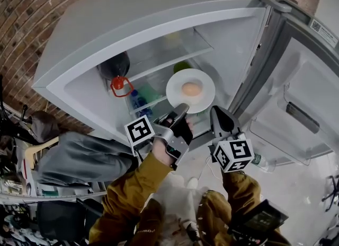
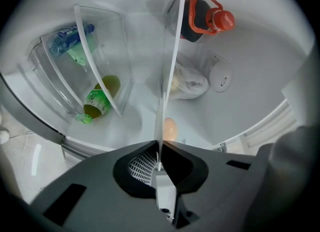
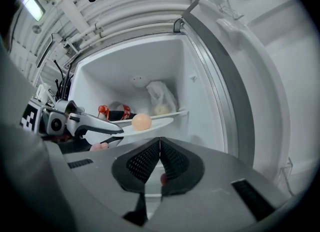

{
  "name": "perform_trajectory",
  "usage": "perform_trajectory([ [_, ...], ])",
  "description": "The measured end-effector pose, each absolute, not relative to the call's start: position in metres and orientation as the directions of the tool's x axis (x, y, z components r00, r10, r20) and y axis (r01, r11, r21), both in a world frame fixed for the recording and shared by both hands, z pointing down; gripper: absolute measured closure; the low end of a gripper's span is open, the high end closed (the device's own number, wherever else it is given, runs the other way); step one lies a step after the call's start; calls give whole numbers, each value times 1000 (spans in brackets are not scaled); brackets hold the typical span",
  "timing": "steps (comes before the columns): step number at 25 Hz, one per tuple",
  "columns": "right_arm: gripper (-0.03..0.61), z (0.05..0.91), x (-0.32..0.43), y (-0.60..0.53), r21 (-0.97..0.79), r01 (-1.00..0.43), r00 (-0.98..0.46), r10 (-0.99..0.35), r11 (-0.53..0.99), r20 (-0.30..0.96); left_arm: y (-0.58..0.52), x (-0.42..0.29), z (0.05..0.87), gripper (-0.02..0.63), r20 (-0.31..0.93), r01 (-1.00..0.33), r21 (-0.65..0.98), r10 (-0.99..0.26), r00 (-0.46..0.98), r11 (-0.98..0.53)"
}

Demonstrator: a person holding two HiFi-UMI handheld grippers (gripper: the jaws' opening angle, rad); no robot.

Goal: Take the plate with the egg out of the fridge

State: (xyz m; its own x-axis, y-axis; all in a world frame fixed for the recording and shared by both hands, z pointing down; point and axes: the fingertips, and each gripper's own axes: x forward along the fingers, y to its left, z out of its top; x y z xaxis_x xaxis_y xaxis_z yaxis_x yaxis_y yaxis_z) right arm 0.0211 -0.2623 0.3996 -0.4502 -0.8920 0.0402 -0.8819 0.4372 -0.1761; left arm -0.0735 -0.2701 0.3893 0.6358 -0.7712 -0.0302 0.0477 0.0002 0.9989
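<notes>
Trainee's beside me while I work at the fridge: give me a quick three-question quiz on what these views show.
1. True or false: the right gripper holds the plate.
2. What lies on the plate? A) an egg B) an apple C) a cup
3. Fill in: the left gripper is shut on the plate's ____.

Key:
1. False. The right gripper is shut and empty.
2. A
3. rim

Fridge door [image 1: 303, 83] stands open right of plate [image 1: 177, 89].
</notes>
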Motion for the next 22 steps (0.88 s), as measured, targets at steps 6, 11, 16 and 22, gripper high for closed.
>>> perform_trajectory([
  [6,571,399,22,-249,-197,-876,-457,-889,441,41,-249,-79,397,583,-13,50,998,-760,650,26],
  [11,571,401,20,-242,-217,-869,-465,-884,446,44,-232,-81,403,583,3,64,996,-745,667,61],
  [16,571,409,24,-220,-258,-874,-442,-895,413,63,-207,-80,413,583,-2,76,995,-724,690,70],
  [22,571,421,31,-212,-275,-878,-427,-901,392,78,-185,-91,428,583,12,68,994,-727,686,81],
])
